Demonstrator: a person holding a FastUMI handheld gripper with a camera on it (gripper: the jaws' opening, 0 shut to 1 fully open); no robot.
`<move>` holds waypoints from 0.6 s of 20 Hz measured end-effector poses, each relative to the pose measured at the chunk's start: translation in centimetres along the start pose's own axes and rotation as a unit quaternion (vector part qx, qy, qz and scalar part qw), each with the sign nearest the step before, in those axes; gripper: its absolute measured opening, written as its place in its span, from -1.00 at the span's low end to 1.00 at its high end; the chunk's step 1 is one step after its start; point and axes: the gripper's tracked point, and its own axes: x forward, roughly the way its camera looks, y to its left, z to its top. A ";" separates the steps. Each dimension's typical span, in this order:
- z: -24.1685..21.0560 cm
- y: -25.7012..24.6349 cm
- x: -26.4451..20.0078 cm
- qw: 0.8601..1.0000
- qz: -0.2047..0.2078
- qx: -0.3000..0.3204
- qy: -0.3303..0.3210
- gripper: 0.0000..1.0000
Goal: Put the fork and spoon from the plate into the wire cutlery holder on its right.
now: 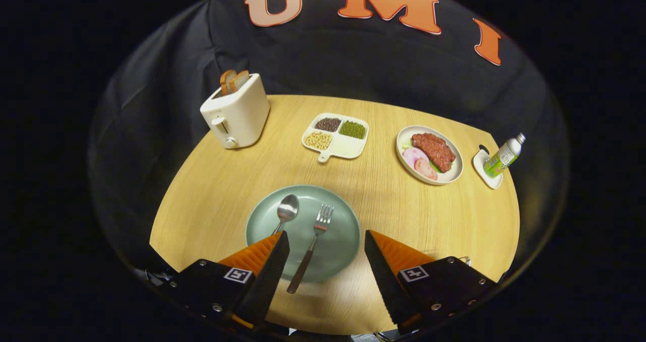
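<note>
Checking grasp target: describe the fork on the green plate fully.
The silver metal fork has four tines and a darker, slim handle. It lies flat on the round green plate, tines pointing away, handle end overhanging the near rim. It sits right of the metal spoon, apart from it, between the open gripper fingers, untouched.

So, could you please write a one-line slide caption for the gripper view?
Open gripper hovers over a green plate holding a spoon and fork, the fork's handle between its fingers.

The spoon [285, 212] handle runs under one finger [265, 276]. Behind the other, a wire item [465, 259], possibly the holder, is barely visible.
</note>
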 end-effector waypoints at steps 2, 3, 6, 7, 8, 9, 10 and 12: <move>-1.7 0.7 1.7 0.999 0.008 0.001 0.035 0.75; -2.9 1.0 2.6 0.998 0.010 0.002 0.058 0.73; -5.1 1.6 5.1 0.994 0.011 0.003 0.104 0.61; -5.6 1.7 5.7 0.993 0.010 0.002 0.114 0.56; -5.9 1.9 6.2 0.992 0.010 0.004 0.123 0.49; -6.2 2.1 6.7 0.991 0.009 0.008 0.132 0.45; -6.3 2.2 7.3 0.990 0.007 0.014 0.143 0.41; -7.0 2.0 8.2 0.986 -0.001 0.027 0.165 0.30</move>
